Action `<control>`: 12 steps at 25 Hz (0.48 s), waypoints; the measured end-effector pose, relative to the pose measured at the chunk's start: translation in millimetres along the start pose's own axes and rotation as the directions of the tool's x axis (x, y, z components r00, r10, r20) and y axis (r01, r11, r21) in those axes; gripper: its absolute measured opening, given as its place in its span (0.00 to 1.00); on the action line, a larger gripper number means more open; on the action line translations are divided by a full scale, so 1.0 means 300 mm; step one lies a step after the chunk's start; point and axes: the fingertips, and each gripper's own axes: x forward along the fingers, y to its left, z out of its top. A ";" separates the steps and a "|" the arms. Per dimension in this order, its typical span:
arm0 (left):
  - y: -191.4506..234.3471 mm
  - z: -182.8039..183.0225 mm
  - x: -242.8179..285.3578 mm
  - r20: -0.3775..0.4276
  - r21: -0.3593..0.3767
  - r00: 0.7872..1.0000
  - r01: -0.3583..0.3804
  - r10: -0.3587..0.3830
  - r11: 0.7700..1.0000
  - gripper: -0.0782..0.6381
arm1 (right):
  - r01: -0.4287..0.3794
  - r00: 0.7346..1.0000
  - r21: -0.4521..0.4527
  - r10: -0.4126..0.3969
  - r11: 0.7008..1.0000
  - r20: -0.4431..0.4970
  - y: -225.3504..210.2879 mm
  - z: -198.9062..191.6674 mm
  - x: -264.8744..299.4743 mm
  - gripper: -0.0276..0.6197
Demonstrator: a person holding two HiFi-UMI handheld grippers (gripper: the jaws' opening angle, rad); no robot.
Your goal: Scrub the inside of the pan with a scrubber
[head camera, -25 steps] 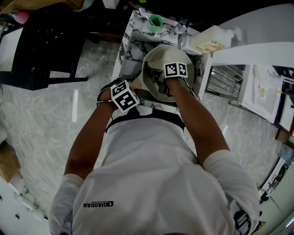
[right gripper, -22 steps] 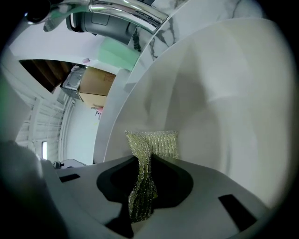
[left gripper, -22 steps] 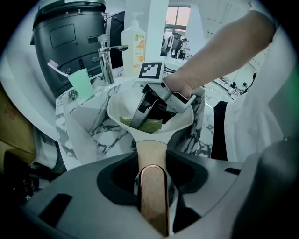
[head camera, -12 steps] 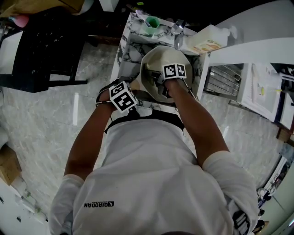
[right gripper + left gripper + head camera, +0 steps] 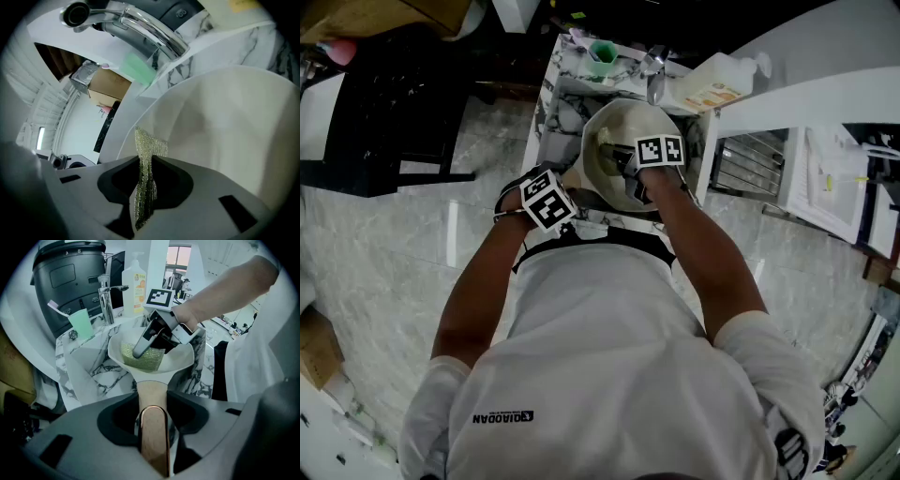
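Scrubber (image 5: 151,360) in right gripper (image 5: 142,347), inside pan (image 5: 186,363)

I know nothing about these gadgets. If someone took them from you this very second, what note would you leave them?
The left hand-held gripper is shut on the pan handle, holding the pan over the sink.
The right hand-held gripper is shut on the scrubber, which presses against the pan's inner wall.
Done: both grips are set and scrubbing looks under way. I cannot tell how clean the pan is.
Left: probably work the scrubber over the rest of the inside.
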 end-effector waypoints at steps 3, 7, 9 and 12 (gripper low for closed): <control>-0.002 0.001 0.002 -0.001 0.001 1.000 0.002 -0.002 1.000 0.38 | 0.012 0.999 -0.039 -0.011 0.999 0.033 0.009 0.025 -0.043 0.18; -0.002 0.001 0.000 -0.003 -0.001 1.000 0.004 -0.004 1.000 0.38 | 0.079 0.996 -0.133 -0.071 0.988 0.059 -0.004 0.066 -0.111 0.18; -0.001 0.004 -0.001 -0.001 0.000 1.000 0.003 -0.003 1.000 0.38 | 0.159 0.987 -0.186 -0.149 0.970 0.069 -0.041 0.086 -0.152 0.18; 0.000 0.006 -0.001 0.002 0.004 1.000 0.002 -0.002 1.000 0.38 | 0.316 0.949 -0.218 -0.304 0.923 0.089 -0.132 0.105 -0.218 0.18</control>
